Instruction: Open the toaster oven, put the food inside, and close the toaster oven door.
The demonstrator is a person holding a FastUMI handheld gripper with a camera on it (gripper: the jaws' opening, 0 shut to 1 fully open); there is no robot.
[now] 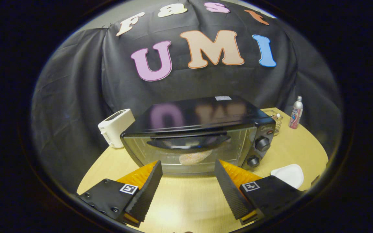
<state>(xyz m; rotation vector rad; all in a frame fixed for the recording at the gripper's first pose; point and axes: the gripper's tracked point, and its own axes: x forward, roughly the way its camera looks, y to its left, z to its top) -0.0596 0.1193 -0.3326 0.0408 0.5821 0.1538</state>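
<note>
At the bottom of the frame the hand-held gripper (pixel 188 181) has its two fingers spread wide, with bare wooden surface (pixel 186 200) between them and nothing in its hold. Just to the lower right, beside the right finger, a white dish (pixel 288 174) rests on the surface; it looks empty.

Straight ahead of the fingers, at the centre of the frame, stands the toaster oven (pixel 199 136), its glass door (pixel 186 152) facing the hand-held gripper and seemingly shut. A long dark handle (pixel 188 139) runs left to right across the top of the door, so its long axis lies crosswise to the fingers' line of approach and above the gap between them. Behind the glass a pale rounded piece of food (pixel 194 157) seems to sit inside, though reflections make that uncertain. Two knobs (pixel 262 144) are stacked on the oven's right panel.

If the food is indeed inside and the door shut, the task appears close to finished. Any further move on the door would go forward and slightly upward to the handle.

Further back, a white toaster (pixel 115 127) stands at centre left, a small wire basket (pixel 275 119) sits behind the oven's right corner, and a bottle (pixel 296 112) stands at upper right.
</note>
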